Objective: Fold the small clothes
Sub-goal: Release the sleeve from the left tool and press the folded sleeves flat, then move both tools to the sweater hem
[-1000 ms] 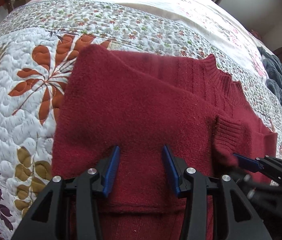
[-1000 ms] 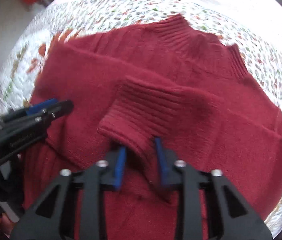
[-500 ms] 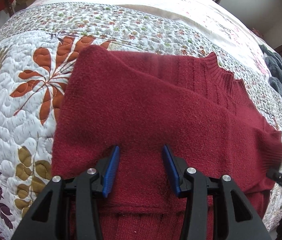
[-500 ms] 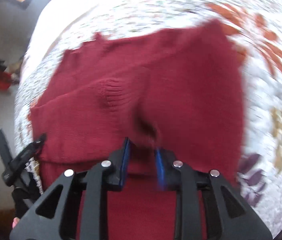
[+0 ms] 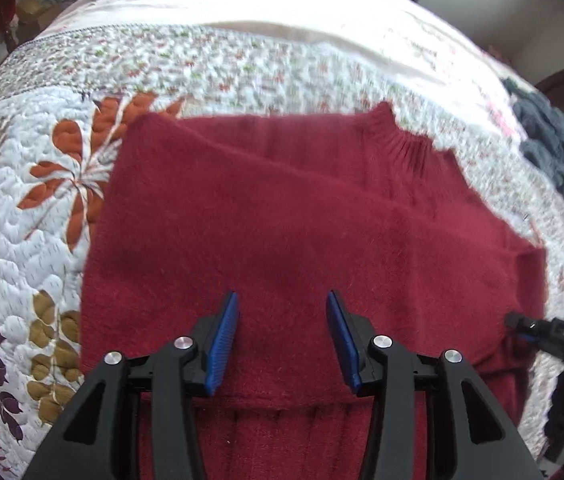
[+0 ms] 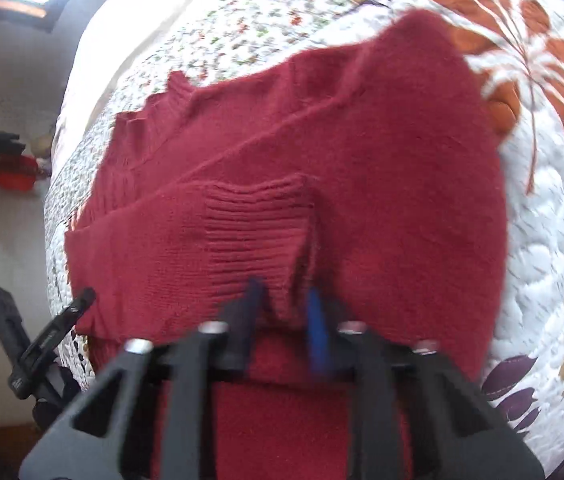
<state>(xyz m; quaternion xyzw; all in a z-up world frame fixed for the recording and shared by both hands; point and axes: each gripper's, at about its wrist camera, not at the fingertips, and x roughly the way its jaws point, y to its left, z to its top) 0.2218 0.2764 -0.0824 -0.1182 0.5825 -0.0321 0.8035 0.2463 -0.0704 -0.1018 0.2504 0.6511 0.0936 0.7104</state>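
On the quilted floral bed [image 5: 34, 240], your right gripper [image 6: 282, 300] pinched the dark red knitted sweater's [image 5: 282, 220] ribbed cuff [image 6: 254, 232], mid sleeve-fold; your left gripper's [image 5: 282, 332] fingers [image 5: 222, 336] stood spread. Next, lay the cuff flat.

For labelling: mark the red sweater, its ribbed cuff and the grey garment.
red sweater [image 5: 302, 232]: left wrist view, middle of body.
ribbed cuff [image 6: 254, 228]: right wrist view, middle of ribbing.
grey garment [image 5: 550, 140]: left wrist view, its centre.
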